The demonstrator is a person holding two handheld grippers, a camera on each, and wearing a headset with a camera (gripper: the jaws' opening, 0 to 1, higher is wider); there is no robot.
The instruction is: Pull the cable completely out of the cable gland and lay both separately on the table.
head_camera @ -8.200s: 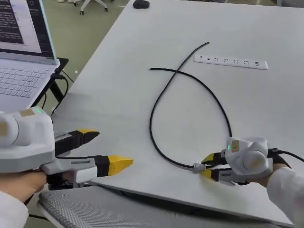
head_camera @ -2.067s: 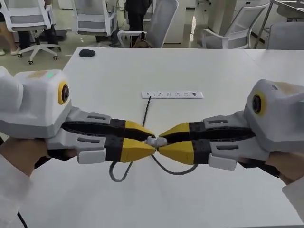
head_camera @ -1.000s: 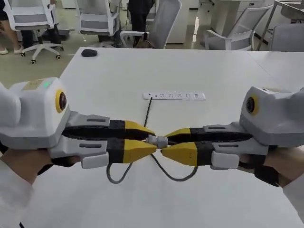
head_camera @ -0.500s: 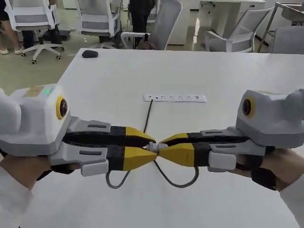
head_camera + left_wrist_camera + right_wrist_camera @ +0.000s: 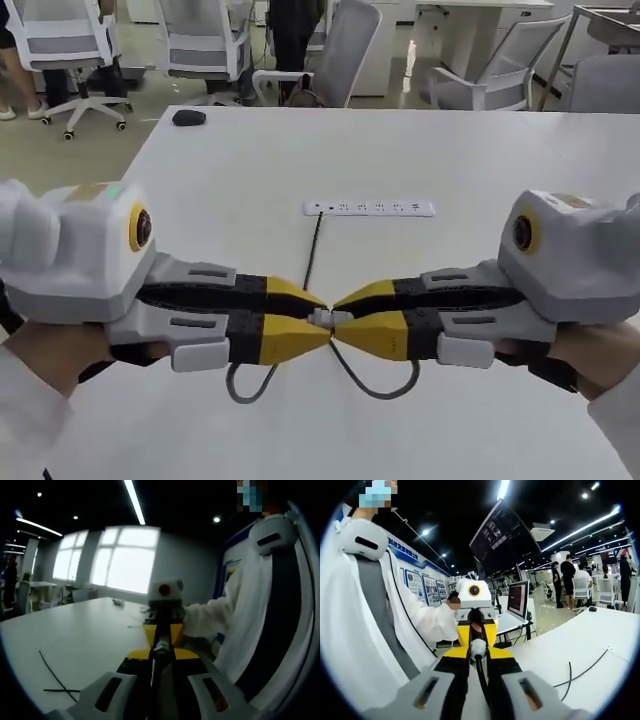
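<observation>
1. The cable gland (image 5: 322,318), small and white, is held above the table (image 5: 480,140), pinched by the left gripper (image 5: 312,318) and right gripper (image 5: 346,320).
2. The smooth white tabletop is ringed by office chairs (image 5: 345,50).
3. The thin black cable (image 5: 313,250) is looped beneath.

Cable gland (image 5: 324,318) between left gripper (image 5: 318,318) and right gripper (image 5: 340,320) tips, cable (image 5: 385,392) loop on table (image 5: 200,200) beneath, power strip (image 5: 370,208) behind.

Your table (image 5: 470,150): smooth, matt white top; cable (image 5: 385,392) looping over it, matt black, rubbery-looking sheath; gland (image 5: 322,319) above it, pale plastic, faint sheen.
</observation>
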